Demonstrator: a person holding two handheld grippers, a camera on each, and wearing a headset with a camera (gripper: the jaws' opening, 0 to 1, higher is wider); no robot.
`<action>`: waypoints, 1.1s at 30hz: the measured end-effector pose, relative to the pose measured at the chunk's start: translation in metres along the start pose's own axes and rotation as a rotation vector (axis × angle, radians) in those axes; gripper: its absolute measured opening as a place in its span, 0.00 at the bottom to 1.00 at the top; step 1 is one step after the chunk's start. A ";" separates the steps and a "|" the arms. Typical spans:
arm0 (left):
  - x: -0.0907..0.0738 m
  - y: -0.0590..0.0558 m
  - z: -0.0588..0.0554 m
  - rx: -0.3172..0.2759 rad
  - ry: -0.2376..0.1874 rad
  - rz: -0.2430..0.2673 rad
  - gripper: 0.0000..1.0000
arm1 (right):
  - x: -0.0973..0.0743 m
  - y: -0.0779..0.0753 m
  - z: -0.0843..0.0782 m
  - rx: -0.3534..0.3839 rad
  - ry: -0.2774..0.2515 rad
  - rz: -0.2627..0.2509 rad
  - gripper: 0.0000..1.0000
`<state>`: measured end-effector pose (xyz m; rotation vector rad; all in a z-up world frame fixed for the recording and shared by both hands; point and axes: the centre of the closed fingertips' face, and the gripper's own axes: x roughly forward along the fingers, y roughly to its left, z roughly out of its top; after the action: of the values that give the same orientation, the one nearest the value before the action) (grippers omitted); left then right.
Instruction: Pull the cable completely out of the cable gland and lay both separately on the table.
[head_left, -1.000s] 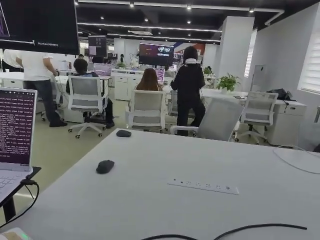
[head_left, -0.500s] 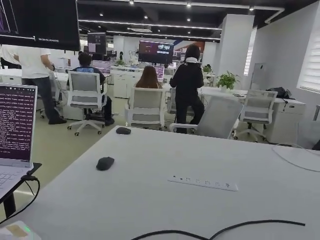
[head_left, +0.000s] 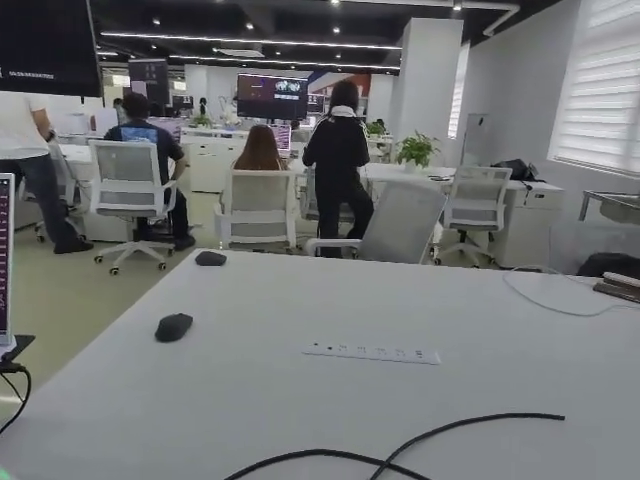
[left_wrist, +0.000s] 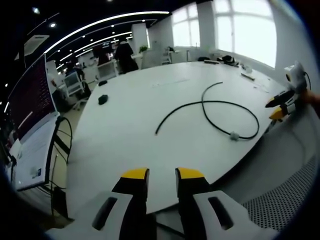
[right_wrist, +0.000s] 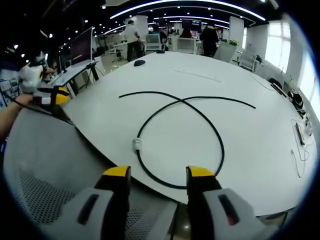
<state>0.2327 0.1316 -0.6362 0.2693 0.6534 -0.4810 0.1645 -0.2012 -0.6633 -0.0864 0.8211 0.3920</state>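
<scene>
Fingers of right gripper (right_wrist: 159, 172) spread wide, of left gripper (left_wrist: 162, 175) narrowly apart — both empty; black cable (right_wrist: 200, 117) looped on white table (right_wrist: 260, 150), cable gland (right_wrist: 137, 145) threaded on it toward near edge.

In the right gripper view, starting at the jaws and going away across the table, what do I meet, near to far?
Right hand-held gripper → cable gland → the spot where the black cable crosses itself → power strip → computer mouse near the far edge.

Nothing legible — lines on the laptop screen (left_wrist: 31, 102) blur.
</scene>
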 end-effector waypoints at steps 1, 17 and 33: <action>0.000 -0.001 0.001 0.004 0.001 -0.003 0.24 | 0.001 0.001 0.000 -0.018 0.006 0.006 0.46; 0.010 -0.059 0.054 0.538 -0.016 -0.131 0.21 | 0.001 0.006 -0.001 -0.040 0.010 0.026 0.44; 0.053 -0.174 0.081 0.768 -0.029 -0.589 0.27 | 0.000 0.004 0.002 -0.020 -0.013 0.019 0.44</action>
<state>0.2234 -0.0672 -0.6236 0.8001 0.4880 -1.3006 0.1645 -0.1975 -0.6622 -0.0946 0.8060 0.4188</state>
